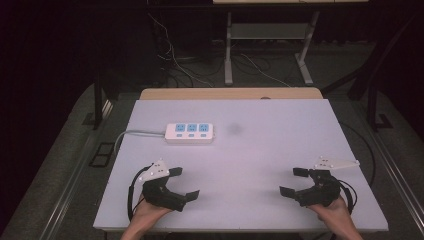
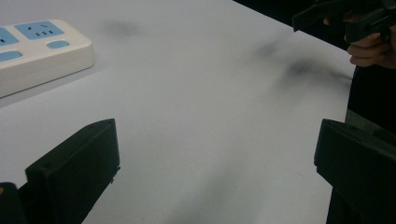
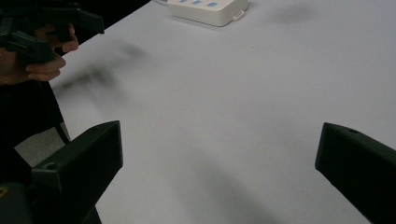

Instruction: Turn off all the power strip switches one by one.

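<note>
High view — power strip (image 1: pixel 190 133) beyond left tongs (image 1: pixel 184 183), well apart — both tongs released.

A lab: bare white table (image 1: pixel 280 150), loose floor cables (image 1: pixel 175 62), dark surroundings.

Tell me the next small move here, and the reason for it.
Probably move the left gripper forward toward the power strip. Both grippers are open and hold nothing, and the strip lies nearer the left one than the right gripper.
</note>
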The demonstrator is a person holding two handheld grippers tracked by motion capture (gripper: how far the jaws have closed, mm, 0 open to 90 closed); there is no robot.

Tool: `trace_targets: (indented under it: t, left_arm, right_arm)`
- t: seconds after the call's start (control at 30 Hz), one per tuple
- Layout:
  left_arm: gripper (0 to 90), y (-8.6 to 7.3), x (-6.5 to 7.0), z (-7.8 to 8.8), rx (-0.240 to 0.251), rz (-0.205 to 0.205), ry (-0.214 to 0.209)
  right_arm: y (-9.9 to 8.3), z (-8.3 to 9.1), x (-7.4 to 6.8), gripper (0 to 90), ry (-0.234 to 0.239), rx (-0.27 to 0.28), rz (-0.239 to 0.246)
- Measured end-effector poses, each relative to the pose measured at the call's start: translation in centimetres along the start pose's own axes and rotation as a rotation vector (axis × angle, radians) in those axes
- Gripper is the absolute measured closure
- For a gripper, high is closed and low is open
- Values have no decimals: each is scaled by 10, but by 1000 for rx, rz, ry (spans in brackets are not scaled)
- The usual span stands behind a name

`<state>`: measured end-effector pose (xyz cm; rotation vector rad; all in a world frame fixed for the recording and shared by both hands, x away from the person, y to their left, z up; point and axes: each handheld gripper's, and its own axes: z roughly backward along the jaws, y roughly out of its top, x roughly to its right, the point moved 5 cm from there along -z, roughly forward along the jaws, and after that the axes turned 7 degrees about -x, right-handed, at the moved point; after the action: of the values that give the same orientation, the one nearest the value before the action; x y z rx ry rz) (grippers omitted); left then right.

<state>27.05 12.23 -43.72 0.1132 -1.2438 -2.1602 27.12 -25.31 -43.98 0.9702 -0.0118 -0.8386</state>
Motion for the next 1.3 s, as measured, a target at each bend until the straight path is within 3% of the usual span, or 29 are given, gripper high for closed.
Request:
trace_targets:
  t: [0.47,0.93,1.3]
  left_arm:
    - [0,6,-2,-3,-85,-14,-17]
    - [0,24,-10,1,-112,-28,-24]
    - [0,37,-17,3,-168,-57,-10]
  right_arm:
    - [-1,-2,0,6,2,-14,3]
    - [-2,-1,0,6,8,-11,8]
    - [-3,-1,0,6,4,-17,7]
